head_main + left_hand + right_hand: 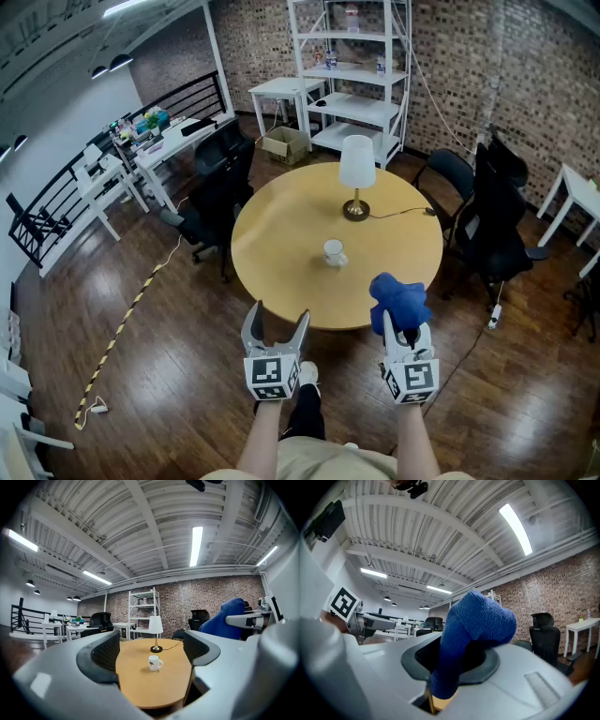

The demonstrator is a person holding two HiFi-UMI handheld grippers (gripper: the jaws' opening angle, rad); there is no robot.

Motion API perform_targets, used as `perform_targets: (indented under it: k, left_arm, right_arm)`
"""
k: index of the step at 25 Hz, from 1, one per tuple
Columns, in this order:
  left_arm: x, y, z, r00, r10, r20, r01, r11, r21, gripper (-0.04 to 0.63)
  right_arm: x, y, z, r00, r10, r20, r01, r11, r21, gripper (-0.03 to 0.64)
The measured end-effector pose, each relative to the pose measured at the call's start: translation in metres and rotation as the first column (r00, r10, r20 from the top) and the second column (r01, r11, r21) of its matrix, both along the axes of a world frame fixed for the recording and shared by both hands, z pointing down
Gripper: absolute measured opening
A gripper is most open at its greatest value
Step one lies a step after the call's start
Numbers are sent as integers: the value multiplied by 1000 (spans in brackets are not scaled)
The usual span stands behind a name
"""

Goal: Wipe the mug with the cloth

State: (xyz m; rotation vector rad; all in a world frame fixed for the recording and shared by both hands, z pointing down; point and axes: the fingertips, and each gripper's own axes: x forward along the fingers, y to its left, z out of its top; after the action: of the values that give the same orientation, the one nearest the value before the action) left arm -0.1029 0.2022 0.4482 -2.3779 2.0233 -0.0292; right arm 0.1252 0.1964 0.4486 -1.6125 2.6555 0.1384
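The left gripper (278, 321) and the right gripper (405, 330) are pale grey moulded plastic with smooth, rounded shells. Each carries at its rear a white cube with black square markers, one on the left (272, 373) and one on the right (412, 380). The left gripper's two tapering fingers bear black, finely dimpled pads (105, 652) on their inner faces. The person wears a tan garment (319, 464), dark trousers (305, 417) and a white shoe (307, 373).

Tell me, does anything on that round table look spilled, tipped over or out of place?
Nothing stands out. The mug stands upright on the table, the lamp is upright beyond it, and the blue cloth is simply bunched in the right gripper.
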Motion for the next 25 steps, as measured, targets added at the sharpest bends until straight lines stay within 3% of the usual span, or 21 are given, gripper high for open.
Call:
perform_targets:
  k: [11, 17, 22, 24, 25]
  left_arm:
    - [-56, -213, -23, 993, 115, -17, -114, 993, 30, 395]
    - [-71, -294, -13, 978, 207, -12, -207, 978, -2, 388]
    - [-64, -336, 32, 962, 273, -8, -271, 953, -132, 388]
    - [-55, -353, 58, 950, 313, 9, -302, 924, -236, 387]
    - [-50, -360, 74, 940, 340, 2, -324, 897, -301, 387]
  right_arm:
    - [-71, -210, -31, 1000, 13, 3, -13, 1000, 28, 67]
    - [-106, -278, -24, 1000, 14, -27, -14, 1000, 6, 67]
    - [-94, -302, 6, 999, 21, -25, -22, 997, -73, 67]
    - [-85, -312, 18, 1000, 11, -27, -13, 995, -104, 67]
    - [-83, -317, 27, 999, -4, -40, -1, 992, -126, 67]
